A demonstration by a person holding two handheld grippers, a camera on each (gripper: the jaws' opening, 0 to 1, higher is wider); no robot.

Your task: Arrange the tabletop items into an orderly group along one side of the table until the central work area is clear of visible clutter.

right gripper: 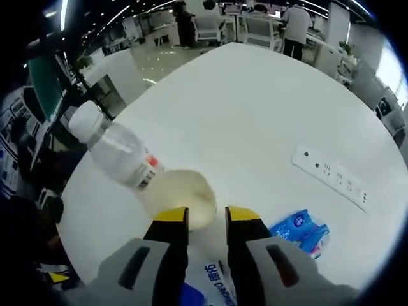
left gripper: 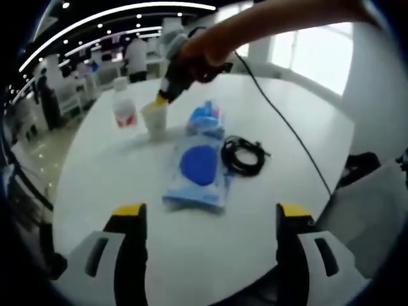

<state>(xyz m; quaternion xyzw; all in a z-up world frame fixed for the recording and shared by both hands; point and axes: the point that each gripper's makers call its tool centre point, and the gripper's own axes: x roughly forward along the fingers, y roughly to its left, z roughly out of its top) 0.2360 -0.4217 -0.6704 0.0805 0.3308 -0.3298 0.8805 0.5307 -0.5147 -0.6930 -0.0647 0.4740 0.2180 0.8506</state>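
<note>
The right tool [right gripper: 206, 215] pinched the paper cup's [right gripper: 180, 196] rim beside the bottle [right gripper: 115, 152] at the desk's [left gripper: 210, 248] far edge; the left tool [left gripper: 210, 213] hung released. Next looked like nudging the cup into line.

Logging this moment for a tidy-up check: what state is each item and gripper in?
Paper cup: upright, open-topped, rim between the right gripper's jaws.
Plastic bottle: upright, capped, beside the cup.
Blue packet: lying flat.
Black cable: coiled.
Power strip: flat.
Left gripper: open, holding nothing.
</note>
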